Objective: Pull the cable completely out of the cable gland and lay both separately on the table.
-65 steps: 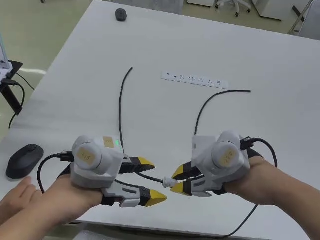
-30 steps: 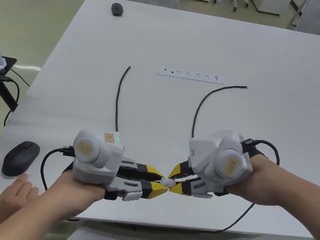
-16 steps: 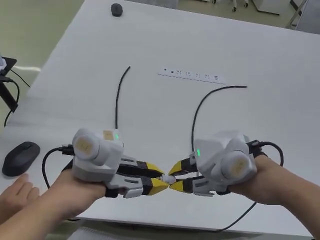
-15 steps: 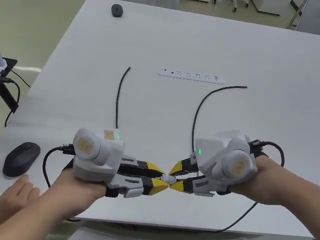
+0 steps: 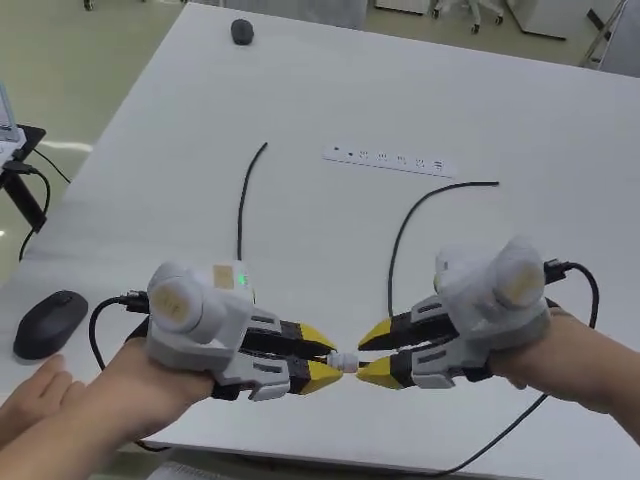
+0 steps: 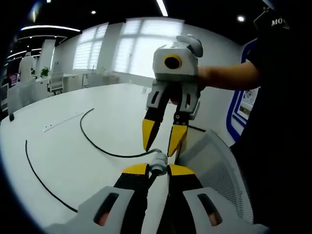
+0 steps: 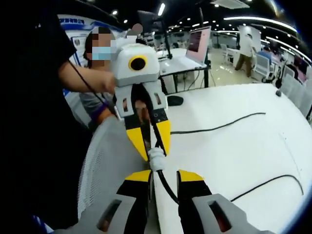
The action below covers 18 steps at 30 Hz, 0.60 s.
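Left tongs are clenched on the white cable gland, held at the near edge of the surface. Right tongs face them tip to tip, jaws apart, straddling the black cable just beside the gland and gripping nothing. The gland's axis runs left to right between both tongs, and the right tongs are nearer the cable. The cable is not yet out. It curves toward the far edge, ending by a power strip. An open office lies beyond.
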Each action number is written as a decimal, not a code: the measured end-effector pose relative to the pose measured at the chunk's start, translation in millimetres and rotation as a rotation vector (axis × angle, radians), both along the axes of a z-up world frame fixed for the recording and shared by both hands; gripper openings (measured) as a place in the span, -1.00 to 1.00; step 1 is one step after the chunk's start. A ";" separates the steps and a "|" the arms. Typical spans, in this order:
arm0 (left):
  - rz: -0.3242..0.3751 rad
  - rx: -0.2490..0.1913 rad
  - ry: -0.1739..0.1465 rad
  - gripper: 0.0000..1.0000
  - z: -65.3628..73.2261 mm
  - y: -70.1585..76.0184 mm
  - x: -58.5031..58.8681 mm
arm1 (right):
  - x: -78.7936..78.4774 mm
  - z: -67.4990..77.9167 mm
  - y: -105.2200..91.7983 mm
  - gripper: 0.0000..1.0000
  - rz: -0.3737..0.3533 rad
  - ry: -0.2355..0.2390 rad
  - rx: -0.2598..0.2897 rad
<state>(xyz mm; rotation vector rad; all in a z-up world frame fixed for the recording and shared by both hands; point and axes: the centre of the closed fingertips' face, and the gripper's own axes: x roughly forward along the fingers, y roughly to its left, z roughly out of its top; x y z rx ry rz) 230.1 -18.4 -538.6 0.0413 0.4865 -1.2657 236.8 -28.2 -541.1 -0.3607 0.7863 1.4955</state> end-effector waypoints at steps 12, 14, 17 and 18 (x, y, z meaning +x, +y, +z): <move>-0.032 0.013 -0.099 -0.71 11.4 -4.9 2.6 | 2.1 11.7 1.5 -0.60 -0.094 0.519 0.191; -0.042 0.018 -0.105 -0.71 11.9 -5.9 1.8 | -4.4 9.6 0.2 -0.61 -0.076 0.573 0.194; -0.048 0.026 -0.125 -0.71 14.2 -7.0 2.3 | -4.0 6.5 -0.3 -0.64 -0.087 0.598 0.197; -0.048 0.027 -0.130 -0.71 14.6 -7.0 3.1 | -5.7 9.1 0.9 -0.65 -0.085 0.606 0.207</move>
